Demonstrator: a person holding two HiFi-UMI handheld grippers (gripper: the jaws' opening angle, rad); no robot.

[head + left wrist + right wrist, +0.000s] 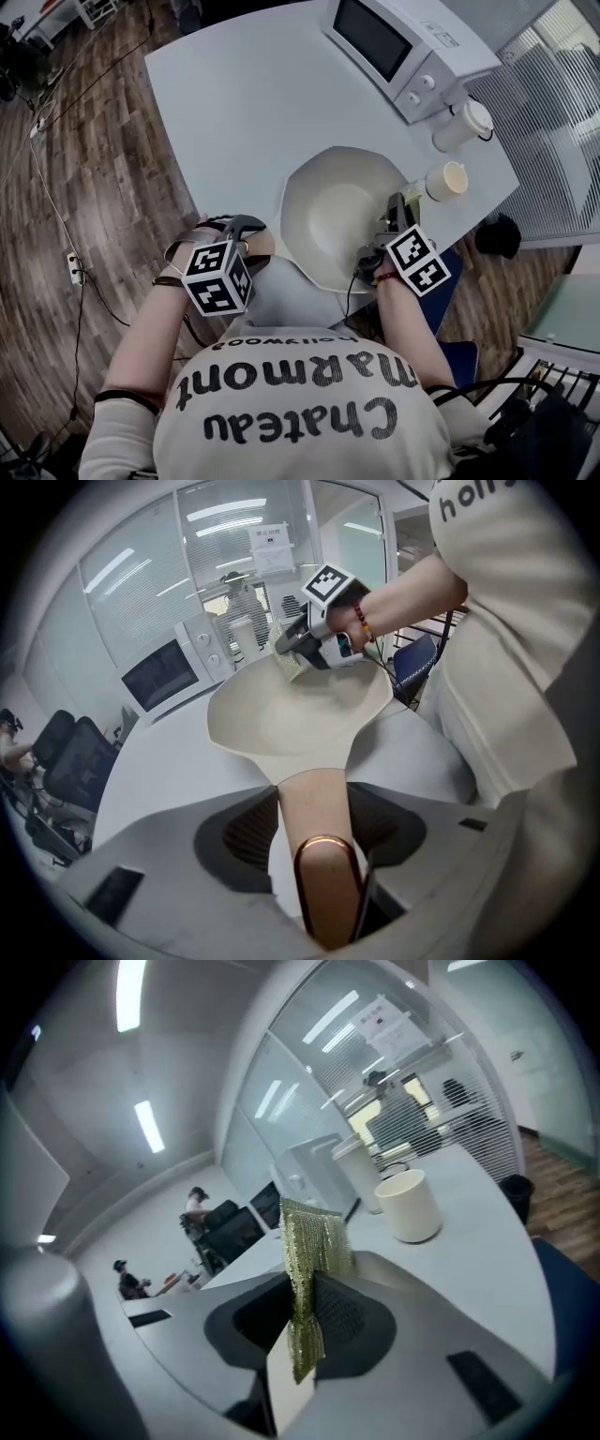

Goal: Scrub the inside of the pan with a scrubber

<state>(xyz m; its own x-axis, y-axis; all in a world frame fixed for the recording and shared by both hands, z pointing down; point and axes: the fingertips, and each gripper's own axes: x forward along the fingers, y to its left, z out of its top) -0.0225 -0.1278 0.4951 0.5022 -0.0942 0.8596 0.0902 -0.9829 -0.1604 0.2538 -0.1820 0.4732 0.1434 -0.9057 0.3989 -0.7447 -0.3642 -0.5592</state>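
Note:
A cream pan [333, 220] lies on the grey table [234, 103], close to its front edge. Its tan handle [314, 808], with a copper loop at the end, runs between the jaws of my left gripper [314, 822], whose pads press on it from both sides. In the head view the left gripper [246, 246] is at the pan's near left. My right gripper [389, 230] is shut on a gold-green mesh scrubber [309, 1251], which sticks up past the jaws. The scrubber [396, 208] is at the pan's right rim; the left gripper view shows the scrubber [289, 665] just over the far rim.
A white microwave [398, 47] stands at the table's far right, with a lidded white jug [461, 125] and a cream cup [447, 180] just right of the pan. A black bin [497, 234] sits on the floor past the table's right edge. Office chairs and people are in the background.

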